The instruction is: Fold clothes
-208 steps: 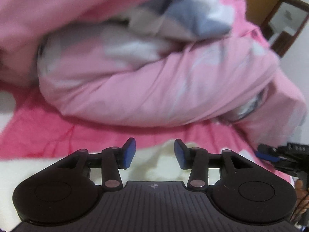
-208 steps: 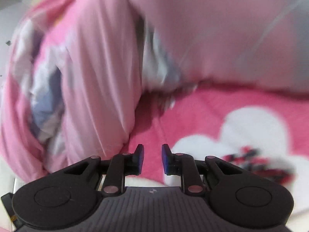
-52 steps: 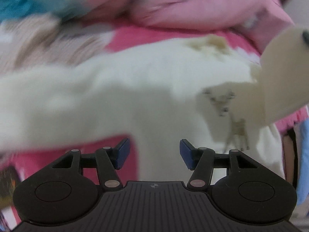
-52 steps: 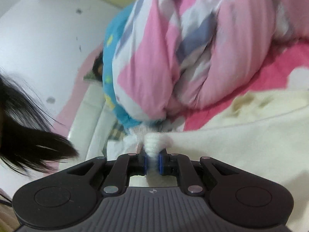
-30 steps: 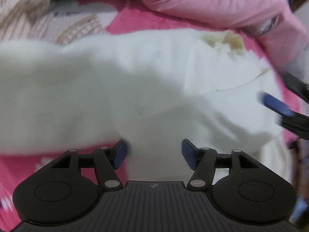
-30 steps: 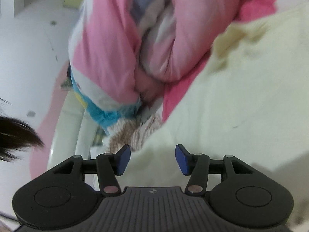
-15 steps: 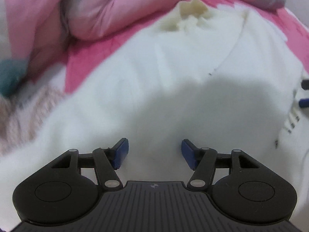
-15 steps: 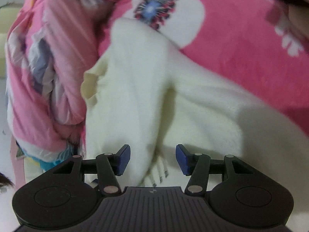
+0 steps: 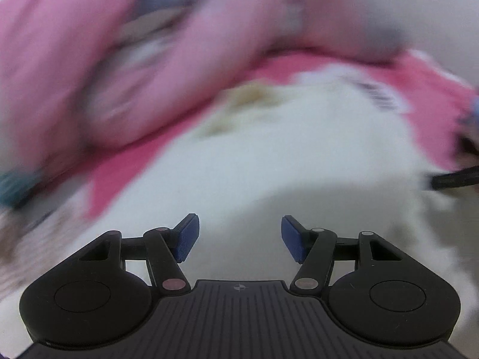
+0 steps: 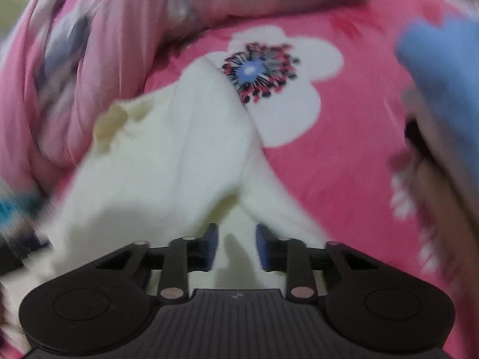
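Left hand-held gripper [image 9: 239, 237]: jaws spread wide, nothing between the 2 blue pads [image 9: 186, 238]; it hangs over the white garment at the bottom centre of the left wrist view.
Right hand-held gripper [image 10: 236, 246]: blue pads [image 10: 210, 246] drawn close with a fold of the white garment between them; whether they press on the cloth cannot be told through the blur.
White garment [image 10: 167, 161]: cream-white and soft, lying on the bed; in the right wrist view it runs from the bottom centre up toward the upper middle, bunched into 2 ridges that meet at the gripper. In the left wrist view [image 9: 269, 161] it fills the centre and lower part of the frame.
Garment neck area [image 10: 116, 122]: a rumpled yellowish patch at centre left of the right wrist view, just beside the quilt.
Bed sheet [image 10: 338, 155]: bright pink, with a large white flower [image 10: 281, 89] whose middle is blue and dark, at upper centre; the garment's far edge overlaps the flower.
Quilt [image 10: 77, 68]: pale pink with grey-blue patches, heaped along the left and top of the right wrist view; in the left wrist view [image 9: 98, 68] it takes the upper left.
Picture quality: both views are smeared, the left wrist view heavily.
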`<act>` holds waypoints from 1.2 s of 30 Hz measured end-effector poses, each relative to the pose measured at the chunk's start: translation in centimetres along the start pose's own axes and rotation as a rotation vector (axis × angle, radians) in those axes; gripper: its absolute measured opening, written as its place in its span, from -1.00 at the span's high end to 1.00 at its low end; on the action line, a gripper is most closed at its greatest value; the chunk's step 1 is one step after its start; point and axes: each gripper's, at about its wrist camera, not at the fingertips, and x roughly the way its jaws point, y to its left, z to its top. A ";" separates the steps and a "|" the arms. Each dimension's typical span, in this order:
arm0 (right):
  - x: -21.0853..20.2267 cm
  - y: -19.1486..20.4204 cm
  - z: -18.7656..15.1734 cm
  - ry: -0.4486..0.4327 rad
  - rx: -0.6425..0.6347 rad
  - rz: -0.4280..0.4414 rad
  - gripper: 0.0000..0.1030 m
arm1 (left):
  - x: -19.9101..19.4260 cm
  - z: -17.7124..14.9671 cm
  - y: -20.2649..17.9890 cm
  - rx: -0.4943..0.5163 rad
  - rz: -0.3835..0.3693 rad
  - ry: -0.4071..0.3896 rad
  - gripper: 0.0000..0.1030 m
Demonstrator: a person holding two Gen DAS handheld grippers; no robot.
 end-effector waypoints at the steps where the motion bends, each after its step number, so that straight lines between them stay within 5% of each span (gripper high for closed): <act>1: 0.1 0.8 0.0 -0.012 -0.084 -0.041 0.55 | 0.4 0.5 -1.7 0.035 -0.048 -0.016 -0.19; 4: 0.3 3.3 -0.7 -0.057 -0.346 -0.185 0.55 | 2.7 1.4 -7.6 0.193 -0.155 -0.033 -0.19; 7: 0.6 3.3 -1.6 -0.049 -0.437 -0.214 0.55 | 5.1 1.9 -12.3 0.338 -0.210 -0.047 -0.19; 14: -0.2 2.7 -1.5 -0.094 -0.577 -0.179 0.57 | 8.7 2.1 -18.0 0.613 -0.108 -0.088 -0.09; 17: -0.7 2.5 -1.9 -0.117 -0.634 -0.168 0.58 | 8.7 2.9 -18.0 0.602 -0.096 -0.101 0.27; 23: -1.7 2.4 -2.5 -0.165 -0.733 -0.157 0.58 | 8.7 4.3 -17.8 0.571 -0.096 -0.114 0.57; 31: -2.9 2.1 -3.2 -0.225 -0.859 -0.137 0.52 | 8.7 4.9 -16.9 0.506 -0.146 -0.081 0.65; 36: -0.2 2.3 -1.9 -0.192 -0.854 -0.056 0.47 | 8.5 5.1 -16.8 0.514 -0.151 -0.086 0.77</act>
